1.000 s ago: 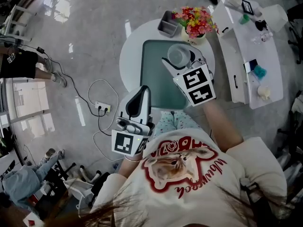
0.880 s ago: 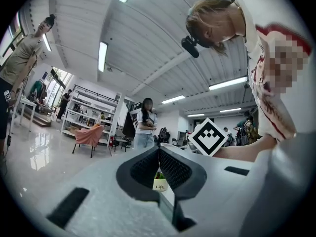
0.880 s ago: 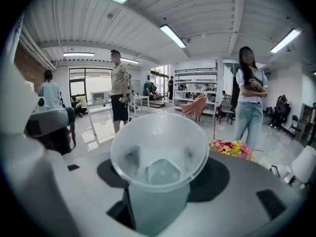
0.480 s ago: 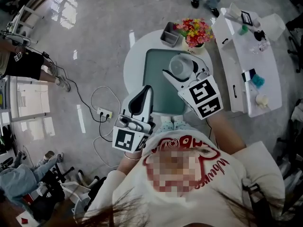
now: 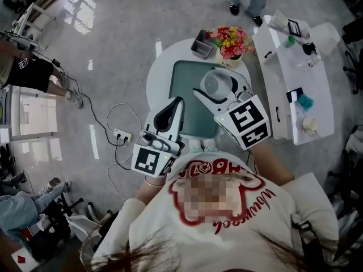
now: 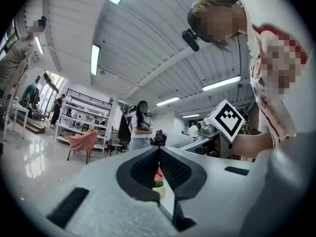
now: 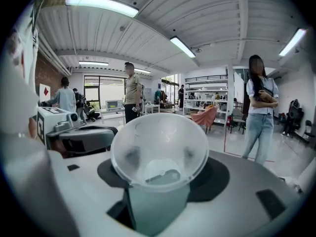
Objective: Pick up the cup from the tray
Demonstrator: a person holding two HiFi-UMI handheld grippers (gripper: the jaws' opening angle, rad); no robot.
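Note:
A clear plastic cup (image 5: 215,84) hangs over the right part of the green tray (image 5: 186,89), which lies on a round white table (image 5: 160,75). My right gripper (image 5: 217,89) is shut on the cup. In the right gripper view the cup (image 7: 159,149) fills the middle, mouth toward the camera, clamped on both sides by the right gripper (image 7: 160,179). My left gripper (image 5: 173,103) sits at the tray's near left edge, shut and holding nothing. The left gripper view shows this left gripper (image 6: 159,157) with its pads pressed together.
A pot of flowers (image 5: 231,41) and a grey box (image 5: 201,36) stand at the table's far side. A long white side table (image 5: 295,72) with small items stands to the right. A power strip with cables (image 5: 119,134) lies on the floor at left. People stand around.
The right gripper with the cup has drawn a little toward the person over the tray. The left gripper has hardly moved.

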